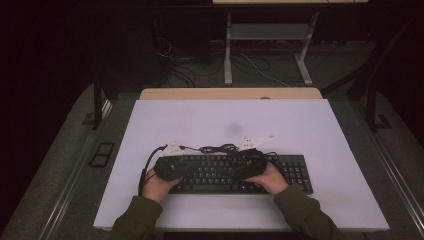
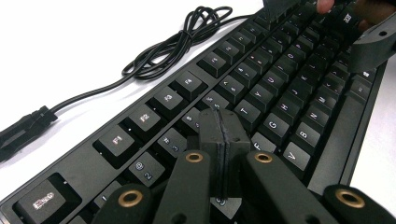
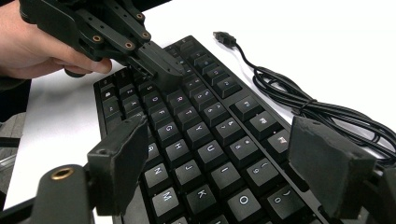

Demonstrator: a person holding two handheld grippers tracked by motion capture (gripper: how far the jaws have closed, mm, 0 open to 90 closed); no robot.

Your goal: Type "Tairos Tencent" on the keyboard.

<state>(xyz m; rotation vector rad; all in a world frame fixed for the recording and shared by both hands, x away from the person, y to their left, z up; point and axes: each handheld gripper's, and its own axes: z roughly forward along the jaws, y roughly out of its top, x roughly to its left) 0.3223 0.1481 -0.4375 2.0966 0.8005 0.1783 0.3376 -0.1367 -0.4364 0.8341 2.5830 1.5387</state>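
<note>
Keyboard point(image 1: 240, 174) lies flat on white table point(image 1: 310, 135), at about 6 o'clock of the tabletop, long side across, toward the person's edge. High view: both hands over its keys, left gripper point(image 1: 172, 166) at the 9 o'clock end of the board, right gripper point(image 1: 250, 164) near the middle. Bundled cable point(image 1: 220, 148) sits just beyond the back edge at 12 o'clock, with its plug end trailing toward 9 o'clock.

Left gripper view: left gripper point(image 2: 223, 154) has its jaws pressed together with nothing between them, tip down on the number/letter rows around the keys near 4 and R; whether it actually touches a key, cannot tell. Cable coil point(image 2: 182, 39) lies at 11 o'clock, USB plug point(image 2: 25, 127) at 9 o'clock on the table. The other tool shows at 1 o'clock.

Right gripper view: right gripper point(image 3: 224, 168) has its jaws spread wide, empty, hovering above the right-hand letter keys (J, K, U area). Left tool point(image 3: 161, 67) sits at 11 o'clock, its clenched tip on the upper-left keys, hand point(image 3: 32, 46) behind it.

Judgement: step looks like pressing keys with the closed left tip. To do it well: keep the jaws clenched so the tip works as one finger, come down straight on one keycap centre, avoid straddling two keys, press lightly so the board does not slide. Right tool should stay lifted clear, or close up before typing, since open jaws would hit several keys.
</note>
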